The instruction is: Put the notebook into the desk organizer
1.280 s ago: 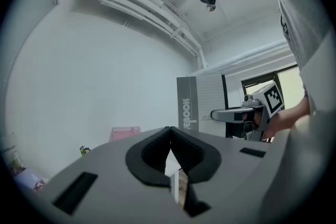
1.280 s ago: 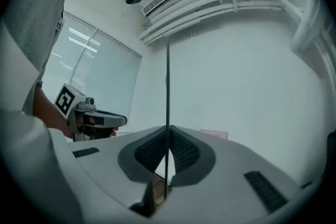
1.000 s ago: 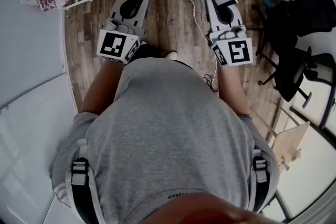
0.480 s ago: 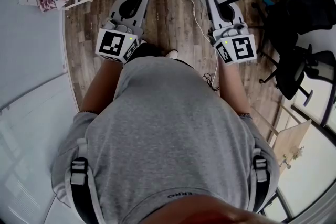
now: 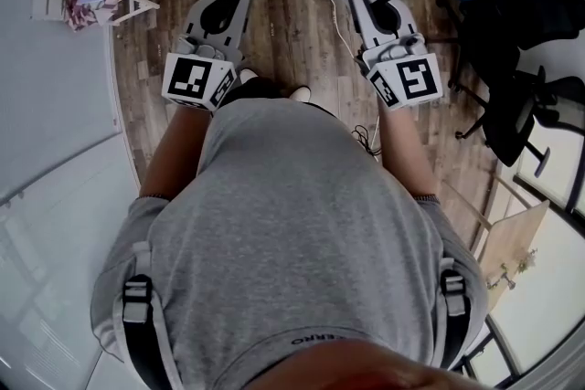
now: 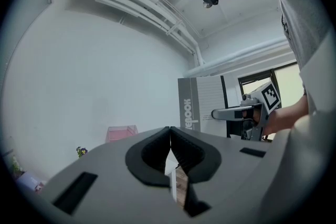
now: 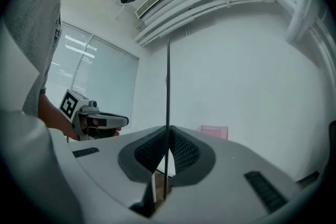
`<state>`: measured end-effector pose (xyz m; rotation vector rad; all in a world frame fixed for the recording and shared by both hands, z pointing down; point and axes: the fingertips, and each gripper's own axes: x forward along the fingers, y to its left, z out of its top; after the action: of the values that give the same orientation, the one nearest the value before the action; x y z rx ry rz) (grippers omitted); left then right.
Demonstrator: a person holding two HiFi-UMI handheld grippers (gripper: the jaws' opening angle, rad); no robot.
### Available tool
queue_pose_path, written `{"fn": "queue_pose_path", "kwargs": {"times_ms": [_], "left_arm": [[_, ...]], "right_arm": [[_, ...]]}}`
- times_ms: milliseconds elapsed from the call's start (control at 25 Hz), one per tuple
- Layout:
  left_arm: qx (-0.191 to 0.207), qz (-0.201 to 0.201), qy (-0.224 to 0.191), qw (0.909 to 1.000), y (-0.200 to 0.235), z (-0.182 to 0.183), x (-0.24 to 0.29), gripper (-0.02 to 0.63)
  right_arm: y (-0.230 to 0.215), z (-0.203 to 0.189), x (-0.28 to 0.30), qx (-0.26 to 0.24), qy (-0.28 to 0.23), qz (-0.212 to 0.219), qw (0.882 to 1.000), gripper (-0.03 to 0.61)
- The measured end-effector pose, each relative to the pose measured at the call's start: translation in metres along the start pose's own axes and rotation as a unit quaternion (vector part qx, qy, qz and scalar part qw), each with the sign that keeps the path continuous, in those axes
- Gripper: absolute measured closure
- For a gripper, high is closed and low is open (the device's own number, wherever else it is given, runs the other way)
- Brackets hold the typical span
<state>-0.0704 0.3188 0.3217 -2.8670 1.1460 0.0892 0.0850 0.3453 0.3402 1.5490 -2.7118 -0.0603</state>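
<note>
I count two grippers and one notebook. The right gripper (image 7: 168,131) clamps the notebook (image 6: 199,105) — upright, long axis vertical, rising above that gripper. The left gripper (image 6: 169,131), beside it, is clenched empty.

Matt grey moulded plastic is seen on the shell of the left gripper (image 6: 170,131), with ribbed black rubbery pads (image 6: 150,153) set into it; the grey card-covered notebook (image 6: 202,105) is rendered smooth and matt, the brown plank floor (image 5: 292,32) is marked by wood grain, and soft knitted cloth is shown by the grey T-shirt (image 5: 302,224)
</note>
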Motion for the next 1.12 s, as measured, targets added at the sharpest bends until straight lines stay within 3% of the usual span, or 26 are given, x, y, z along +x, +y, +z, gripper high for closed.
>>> {"fn": "queue_pose_path", "kwargs": {"times_ms": [480,1120], "left_arm": [[-0.006,-0.006,0.002,1.0000,0.009,-0.006,0.024,0.594],[-0.018,-0.019,0.000,0.9997,0.114,-0.021,0.103,0.594]], "right_arm": [[-0.017,-0.001,0.020,-0.002,0.003,0.012,1.000,0.563],[-0.061,-0.007,0.133,-0.019,0.035,0.007,0.999,0.563]]}}
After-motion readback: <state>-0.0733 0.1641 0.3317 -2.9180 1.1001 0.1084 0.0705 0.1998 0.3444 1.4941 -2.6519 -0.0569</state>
